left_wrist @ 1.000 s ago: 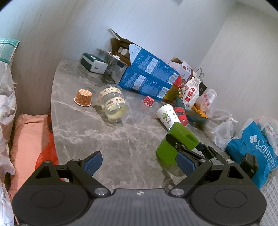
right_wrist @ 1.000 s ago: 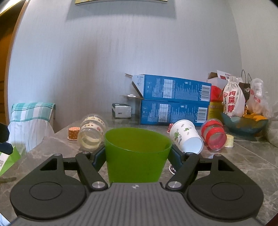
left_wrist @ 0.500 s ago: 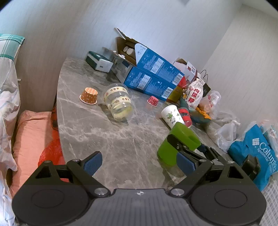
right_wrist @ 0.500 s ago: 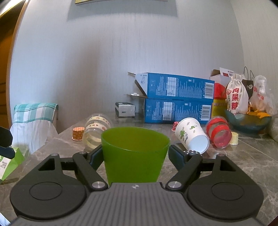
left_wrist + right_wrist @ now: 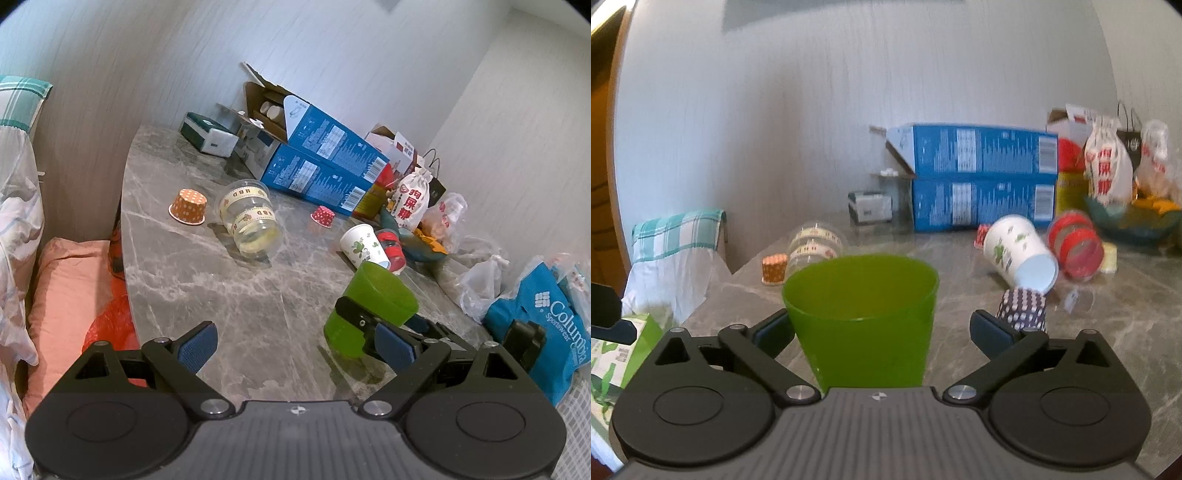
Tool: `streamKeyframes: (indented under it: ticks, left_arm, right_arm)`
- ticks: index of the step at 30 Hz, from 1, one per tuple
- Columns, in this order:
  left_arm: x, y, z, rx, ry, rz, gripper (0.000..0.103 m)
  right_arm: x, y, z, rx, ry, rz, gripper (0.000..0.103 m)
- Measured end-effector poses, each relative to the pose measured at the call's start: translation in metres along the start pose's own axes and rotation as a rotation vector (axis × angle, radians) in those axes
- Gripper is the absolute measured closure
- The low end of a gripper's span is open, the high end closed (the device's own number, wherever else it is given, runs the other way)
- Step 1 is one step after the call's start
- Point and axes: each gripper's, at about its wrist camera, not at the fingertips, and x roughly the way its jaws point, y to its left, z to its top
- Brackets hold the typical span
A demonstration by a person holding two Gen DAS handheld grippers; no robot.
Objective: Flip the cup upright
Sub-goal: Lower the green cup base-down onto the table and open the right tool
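left wrist view: the left gripper (image 5: 291, 345) hangs over the near edge of the grey marble table (image 5: 207, 280) with its blue-padded fingers spread wide and nothing between them. to the near right stands the green plastic cup (image 5: 369, 306), mouth up and base on the table, with the right gripper (image 5: 373, 325) around its lower half. farther back lie a clear plastic jar (image 5: 251, 221) on its side, an orange dotted paper cup (image 5: 187, 206) mouth down, a small red dotted cup (image 5: 323, 215) mouth down, and a white printed paper cup (image 5: 360, 245) on its side beside a red-banded jar (image 5: 392, 248). two blue cartons (image 5: 321, 166) are stacked against the far wall.

right wrist view: the green cup (image 5: 862, 314) fills the middle, open rim on top. the right gripper (image 5: 882, 332) is parted wider than the cup: its left finger sits just beside the wall, whether touching cannot be told, while its right finger stands clear with table showing in the gap. a dark dotted paper cup (image 5: 1023, 308) sits just beyond that right finger, below the mouth of the white paper cup (image 5: 1019, 254).

judging from this, the green cup's flip looks done and the grip released; what is left is backing the right gripper away without nudging it. the other tipped and inverted cups are not yet righted, if the task covers them.
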Motion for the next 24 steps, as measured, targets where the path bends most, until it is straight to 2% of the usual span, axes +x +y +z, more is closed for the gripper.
streamKeyframes:
  ticks: [6, 9, 11, 13, 17, 20, 22, 24]
  left_arm:
    - [-0.001, -0.002, -0.001, 0.021, -0.001, 0.012, 0.009]
    - [-0.004, -0.016, -0.004, 0.137, -0.04, 0.087, 0.003]
    - [-0.004, -0.028, -0.001, 0.231, -0.033, 0.133, 0.002]
    - [-0.006, -0.042, 0.005, 0.313, -0.033, 0.142, 0.001]
    - [-0.023, -0.078, 0.025, 0.44, -0.061, 0.132, 0.001]
    - [-0.041, -0.098, 0.034, 0.454, -0.07, 0.086, 0.001]
    - [-0.046, -0.109, 0.038, 0.431, -0.031, 0.068, 0.002]
    - [-0.047, -0.114, 0.037, 0.403, 0.005, 0.052, 0.002]
  right_arm:
    - [-0.01, 0.0, -0.004, 0.019, -0.011, 0.01, 0.001]
    - [-0.039, -0.001, -0.004, 0.056, -0.04, 0.007, 0.001]
    - [-0.068, -0.003, 0.002, 0.092, -0.07, 0.007, 0.001]
    - [-0.094, -0.001, 0.016, 0.098, -0.08, -0.007, 0.001]
    - [-0.14, 0.005, 0.057, 0.066, -0.049, -0.136, 0.001]
    - [-0.179, 0.01, 0.082, 0.101, -0.078, -0.181, 0.001]
    - [-0.199, 0.016, 0.092, 0.095, -0.067, -0.198, 0.001]
    - [-0.211, 0.02, 0.096, 0.076, -0.042, -0.173, 0.001]
